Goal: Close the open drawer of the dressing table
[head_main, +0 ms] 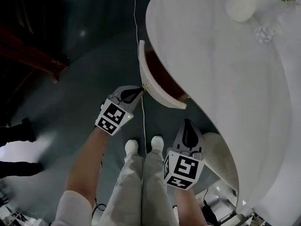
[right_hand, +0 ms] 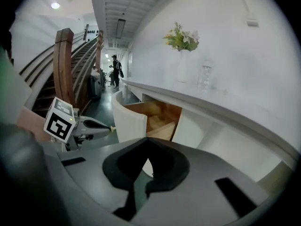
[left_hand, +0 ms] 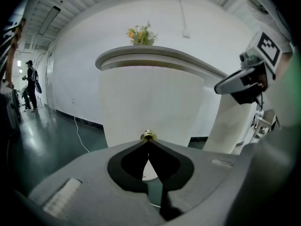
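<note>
Drawer (right_hand: 128, 122), stiff curved wood, likely slides easily if pushed at its brass knob (left_hand: 148, 136), where the left gripper (left_hand: 148, 142) rests, jaws together; right gripper (right_hand: 146, 141) likewise closed, empty.

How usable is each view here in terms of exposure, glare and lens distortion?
Head view: floor very dark, dressing table top nearly blown out, white vase washed of detail. Left gripper view: strong fisheye bowing, black corners, gold knob sharp. Right gripper view: same distortion, open drawer evenly lit and readable.
</note>
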A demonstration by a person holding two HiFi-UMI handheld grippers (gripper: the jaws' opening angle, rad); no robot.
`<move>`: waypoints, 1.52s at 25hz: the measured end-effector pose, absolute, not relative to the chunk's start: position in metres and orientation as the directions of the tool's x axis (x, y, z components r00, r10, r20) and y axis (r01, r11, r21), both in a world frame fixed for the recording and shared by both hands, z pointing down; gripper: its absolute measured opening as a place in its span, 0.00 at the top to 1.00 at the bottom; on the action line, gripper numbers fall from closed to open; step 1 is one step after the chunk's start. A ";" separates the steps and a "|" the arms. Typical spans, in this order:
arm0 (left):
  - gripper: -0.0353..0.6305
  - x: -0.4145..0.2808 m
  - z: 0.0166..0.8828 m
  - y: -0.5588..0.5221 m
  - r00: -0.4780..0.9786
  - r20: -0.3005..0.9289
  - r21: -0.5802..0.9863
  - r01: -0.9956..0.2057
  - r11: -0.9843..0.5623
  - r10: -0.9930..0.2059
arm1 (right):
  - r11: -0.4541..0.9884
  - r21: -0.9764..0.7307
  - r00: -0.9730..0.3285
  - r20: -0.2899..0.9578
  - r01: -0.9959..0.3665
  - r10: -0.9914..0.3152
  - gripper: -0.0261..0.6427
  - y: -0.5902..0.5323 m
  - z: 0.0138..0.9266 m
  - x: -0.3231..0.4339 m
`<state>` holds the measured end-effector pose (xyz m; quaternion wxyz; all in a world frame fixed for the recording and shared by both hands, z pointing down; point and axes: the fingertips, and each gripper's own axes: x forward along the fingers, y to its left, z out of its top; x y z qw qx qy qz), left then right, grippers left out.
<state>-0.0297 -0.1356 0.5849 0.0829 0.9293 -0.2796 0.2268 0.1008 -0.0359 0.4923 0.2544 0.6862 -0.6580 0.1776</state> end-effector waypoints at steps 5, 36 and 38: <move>0.92 -0.016 0.583 -0.142 0.748 0.462 0.025 -0.548 -0.836 -0.477 | -0.042 0.119 0.104 0.575 -0.992 -0.812 0.96 -0.035 0.493 0.108; 0.92 0.068 0.588 -0.161 0.826 0.411 -0.002 -0.423 -0.906 -0.386 | -0.294 0.197 0.354 0.556 -0.935 -0.752 0.96 -0.039 0.512 0.142; 0.92 0.063 0.584 -0.163 0.838 0.374 0.035 -0.442 -0.897 -0.398 | -0.294 0.196 0.353 0.556 -0.936 -0.753 0.96 -0.037 0.513 0.142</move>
